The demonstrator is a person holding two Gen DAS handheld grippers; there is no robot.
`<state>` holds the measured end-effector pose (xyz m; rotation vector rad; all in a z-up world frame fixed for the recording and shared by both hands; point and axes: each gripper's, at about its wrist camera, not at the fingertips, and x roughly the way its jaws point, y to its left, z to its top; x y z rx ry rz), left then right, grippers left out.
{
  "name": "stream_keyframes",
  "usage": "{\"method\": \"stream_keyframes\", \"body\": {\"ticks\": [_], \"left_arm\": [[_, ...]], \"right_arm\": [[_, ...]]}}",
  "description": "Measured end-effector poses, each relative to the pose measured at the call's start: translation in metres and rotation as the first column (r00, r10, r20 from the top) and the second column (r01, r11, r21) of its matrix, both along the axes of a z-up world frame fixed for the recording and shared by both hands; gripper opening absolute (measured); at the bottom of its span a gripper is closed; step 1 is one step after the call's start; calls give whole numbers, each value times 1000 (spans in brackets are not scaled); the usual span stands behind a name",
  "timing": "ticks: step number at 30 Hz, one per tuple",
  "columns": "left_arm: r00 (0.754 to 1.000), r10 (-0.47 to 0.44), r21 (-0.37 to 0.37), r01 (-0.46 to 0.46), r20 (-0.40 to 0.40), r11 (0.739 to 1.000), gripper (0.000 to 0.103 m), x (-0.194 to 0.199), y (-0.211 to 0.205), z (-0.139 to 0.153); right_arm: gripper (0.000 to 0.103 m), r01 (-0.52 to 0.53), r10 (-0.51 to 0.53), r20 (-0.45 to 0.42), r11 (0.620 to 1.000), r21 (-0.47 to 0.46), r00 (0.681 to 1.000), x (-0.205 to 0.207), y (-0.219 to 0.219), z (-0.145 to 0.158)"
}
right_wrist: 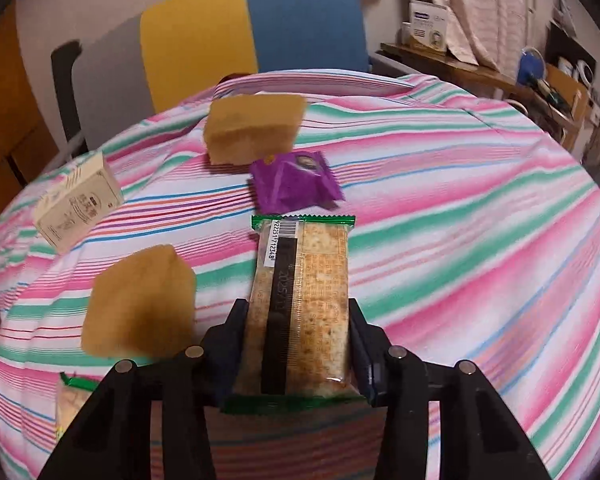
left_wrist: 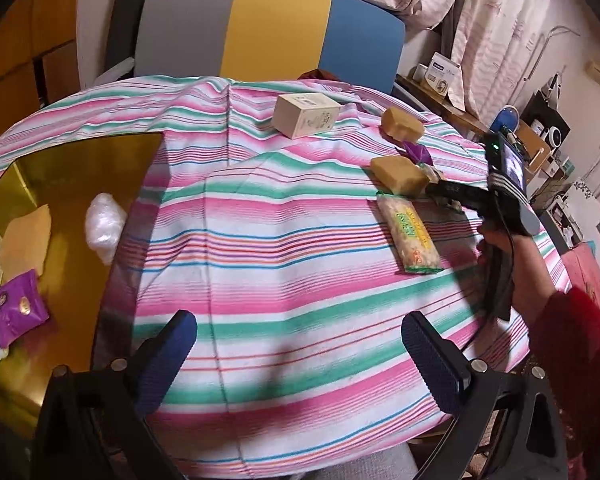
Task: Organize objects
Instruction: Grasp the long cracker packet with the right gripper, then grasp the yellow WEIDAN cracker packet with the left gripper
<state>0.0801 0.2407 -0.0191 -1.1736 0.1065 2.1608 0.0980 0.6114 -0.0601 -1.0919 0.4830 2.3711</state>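
Note:
My right gripper (right_wrist: 296,308) is shut on a cracker pack (right_wrist: 304,280) with green ends, its pads pressing on the pack's long sides just above the striped cloth (right_wrist: 460,240). Ahead of it lie a purple packet (right_wrist: 294,184) and a tan block (right_wrist: 252,128). Another tan block (right_wrist: 140,300) and a cream box (right_wrist: 76,204) are to the left. In the left wrist view my left gripper (left_wrist: 296,328) hangs open and empty over the cloth (left_wrist: 284,240). The right gripper (left_wrist: 444,194) reaches in beside a tan block (left_wrist: 398,174), and a second cracker pack (left_wrist: 410,236) lies near it.
A gold tray (left_wrist: 72,168) at the left holds a purple packet (left_wrist: 18,308), a clear wrapped lump (left_wrist: 104,224) and a tan block (left_wrist: 24,236). A grey, yellow and blue chair (left_wrist: 276,28) stands behind the table. Cluttered shelves (left_wrist: 540,140) fill the right side.

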Motion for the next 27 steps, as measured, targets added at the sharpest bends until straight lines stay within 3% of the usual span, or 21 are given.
{"method": "stream_keyframes", "body": {"ticks": [7, 12, 18, 22, 25, 27], "left_arm": [[1000, -9, 14, 9, -11, 1000, 103, -14, 49, 0], [998, -62, 28, 61, 16, 998, 103, -24, 109, -6], [993, -115, -38, 115, -15, 993, 103, -28, 171, -21], [991, -132, -41, 131, -37, 991, 103, -33, 185, -34], [989, -135, -100, 129, -59, 987, 102, -35, 184, -50], [982, -149, -101, 137, -114, 985, 103, -31, 176, -54]], "right_arm": [[47, 86, -86, -63, 996, -7, 994, 36, -14, 0], [47, 173, -170, -61, 984, 48, 984, 40, -17, -1], [47, 182, -179, -40, 979, 87, 983, 37, -18, -3], [47, 184, -181, -33, 978, 99, 983, 35, -20, -4], [47, 183, -181, -28, 977, 108, 983, 35, -21, -5], [47, 183, -181, -30, 977, 107, 983, 35, -22, -5]]}}
